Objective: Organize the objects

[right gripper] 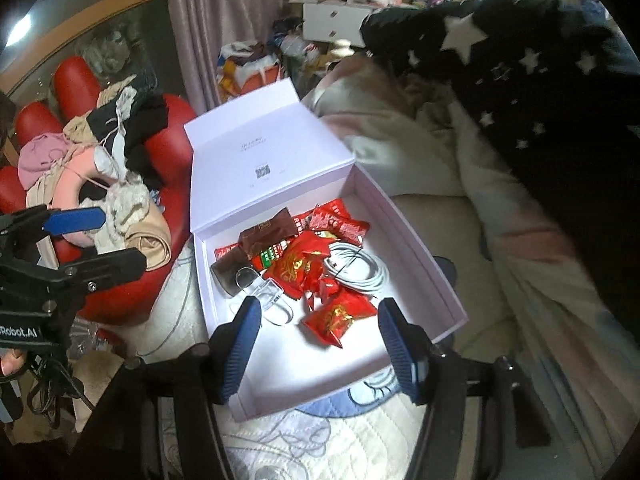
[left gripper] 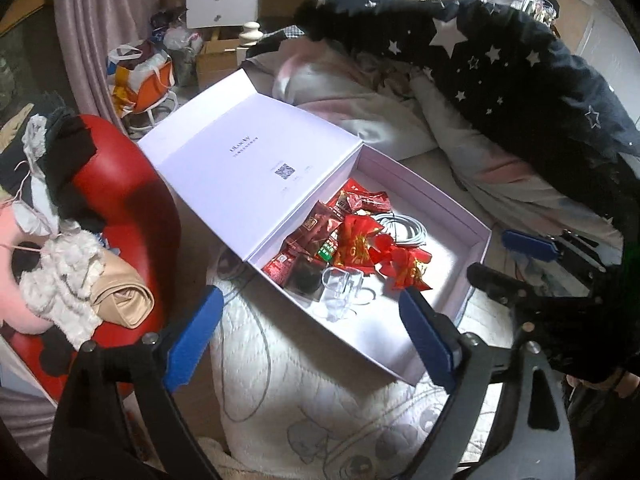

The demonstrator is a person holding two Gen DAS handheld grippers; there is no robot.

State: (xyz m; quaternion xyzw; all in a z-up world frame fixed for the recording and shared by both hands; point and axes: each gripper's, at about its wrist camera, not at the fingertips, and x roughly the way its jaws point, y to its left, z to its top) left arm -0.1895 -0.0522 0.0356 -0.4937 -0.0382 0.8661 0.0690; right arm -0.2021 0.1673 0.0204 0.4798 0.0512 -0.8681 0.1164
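Observation:
An open white box [left gripper: 340,338] [right gripper: 412,252] lies on the bed, its lid [left gripper: 240,152] [right gripper: 260,140] standing back. Inside are red snack packets [left gripper: 356,246] [right gripper: 296,270], a brown packet [right gripper: 268,236], a coiled white cable [left gripper: 404,228] [right gripper: 358,270] and a clear glass cup [left gripper: 340,290] [right gripper: 262,288]. My left gripper [left gripper: 310,294] [right gripper: 104,238] hovers open above the box's near-left edge and holds nothing. My right gripper [right gripper: 319,306] [left gripper: 508,260] hangs open over the box's near end, above a red packet [right gripper: 338,318], with nothing between its pads.
A red chair [left gripper: 132,208] [right gripper: 172,148] piled with clothes [left gripper: 60,276] [right gripper: 100,152] stands left of the box. A dark star-patterned blanket [left gripper: 520,80] [right gripper: 540,80] and rumpled bedding fill the right. A quilted white cover [left gripper: 300,384] lies under the box. White drawers [left gripper: 220,4] and bags stand behind.

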